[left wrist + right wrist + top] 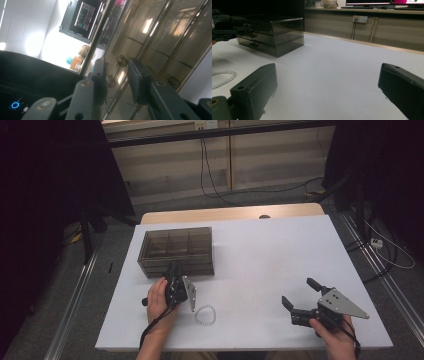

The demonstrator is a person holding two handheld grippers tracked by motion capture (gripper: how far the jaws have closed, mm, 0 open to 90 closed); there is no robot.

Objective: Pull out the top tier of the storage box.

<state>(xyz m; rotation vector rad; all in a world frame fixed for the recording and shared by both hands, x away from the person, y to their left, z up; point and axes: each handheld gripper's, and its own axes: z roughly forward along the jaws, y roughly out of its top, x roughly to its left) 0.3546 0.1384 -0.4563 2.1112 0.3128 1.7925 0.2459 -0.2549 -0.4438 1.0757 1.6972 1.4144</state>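
The left gripper has its jaws slightly apart at the front of the drawer box, seemingly to pull a drawer: centre them on the handle and draw straight. The box is smoky, translucent, with stacked drawers. A bead bracelet lies just in front. The right gripper waits, jaws wide apart.

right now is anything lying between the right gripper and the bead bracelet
Nothing visible does. The right gripper sits with its jaws open over bare white table, and the bead bracelet lies to its left with only open surface between them. The left gripper is beyond the bracelet, at the smoked drawer box.
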